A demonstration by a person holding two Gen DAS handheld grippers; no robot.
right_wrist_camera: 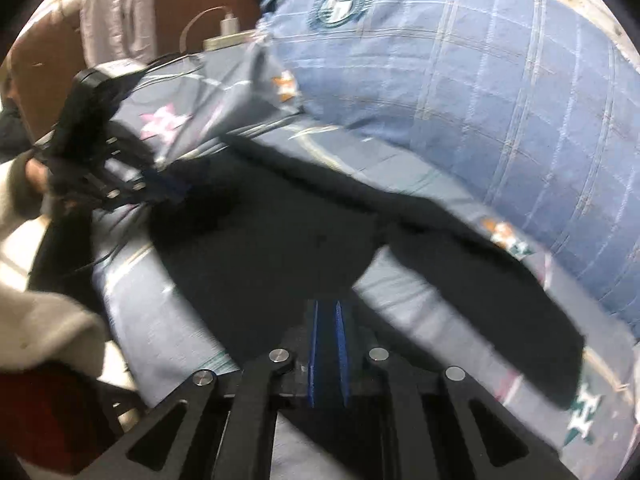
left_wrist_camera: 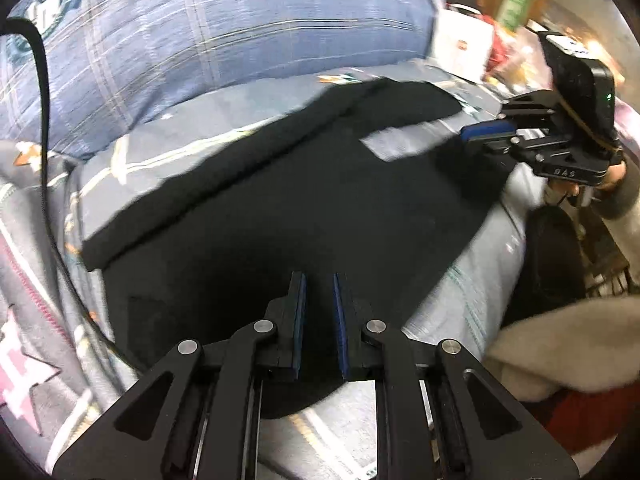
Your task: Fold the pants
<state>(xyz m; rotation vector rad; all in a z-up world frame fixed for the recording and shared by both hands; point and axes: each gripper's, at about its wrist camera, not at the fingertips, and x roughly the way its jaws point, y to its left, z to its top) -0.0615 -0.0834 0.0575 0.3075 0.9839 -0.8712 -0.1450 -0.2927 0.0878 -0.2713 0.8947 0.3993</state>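
Note:
Black pants (left_wrist_camera: 300,200) lie spread on a bed, one leg (right_wrist_camera: 500,280) running off to the right in the right wrist view. My left gripper (left_wrist_camera: 320,284) is shut, with black cloth between its blue pads and running under its fingers. In the right wrist view it shows blurred at the left (right_wrist_camera: 160,190), at the edge of the pants (right_wrist_camera: 280,248). My right gripper (right_wrist_camera: 326,312) is shut on the dark cloth too. The left wrist view has it at the right (left_wrist_camera: 468,136), pads pinched at the pants' edge beside a pale patch (left_wrist_camera: 400,142).
A big blue checked pillow (left_wrist_camera: 240,40) (right_wrist_camera: 460,100) lies just behind the pants. The bed sheet (left_wrist_camera: 480,280) (right_wrist_camera: 180,320) is grey-blue and patterned. A black cable (left_wrist_camera: 44,120) hangs at the left. A person's pale sleeve (left_wrist_camera: 560,344) is near. A charger (right_wrist_camera: 230,24) and towel (right_wrist_camera: 116,12) sit behind.

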